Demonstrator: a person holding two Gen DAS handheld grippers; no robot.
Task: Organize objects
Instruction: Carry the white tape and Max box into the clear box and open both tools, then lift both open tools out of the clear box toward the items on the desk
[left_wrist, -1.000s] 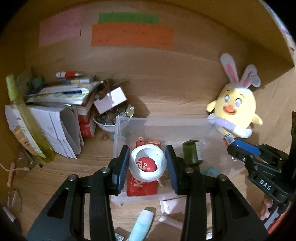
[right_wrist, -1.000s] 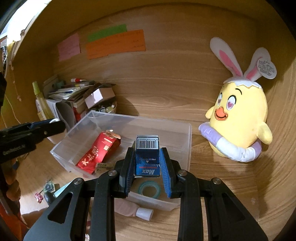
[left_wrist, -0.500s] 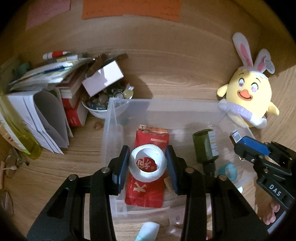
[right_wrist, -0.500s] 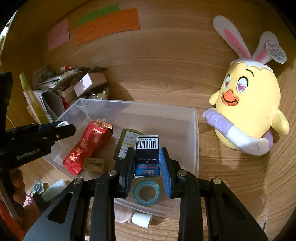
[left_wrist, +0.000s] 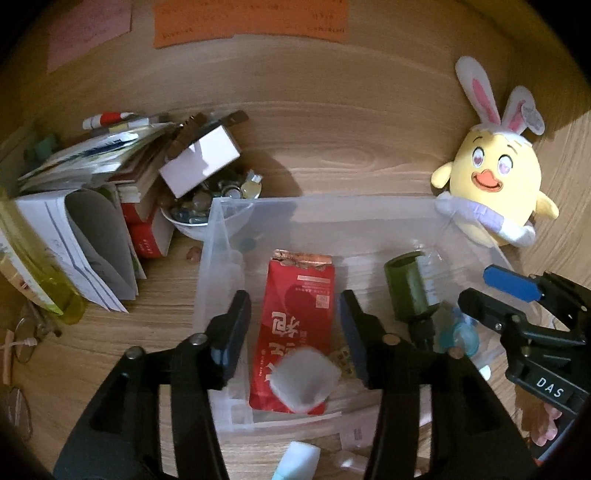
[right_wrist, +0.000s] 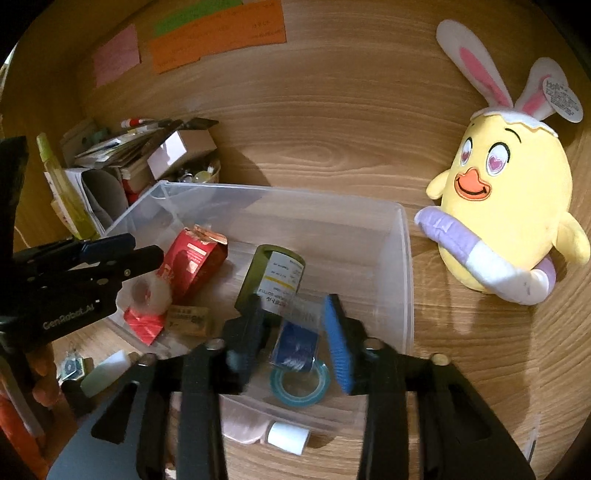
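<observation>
Over the clear plastic bin, my left gripper has its jaws opening. The white tape roll is loose below the pads, blurred, on the red packet. My right gripper is also opening above the bin's near right corner. The blue staple box sits free between its fingers, blurred, just above a teal tape ring. A dark green bottle lies in the bin. The right wrist view also shows the left gripper and the roll.
A yellow bunny-eared plush leans on the wooden wall right of the bin. Stacked papers and books, a white box and a bowl of small items crowd the left. A yellow bottle and small tubes lie outside the bin.
Both grippers sank toward the bin, then their jaws spread. The white roll left the left pads and dropped onto the red packet. The blue box slipped free of the right pads.
</observation>
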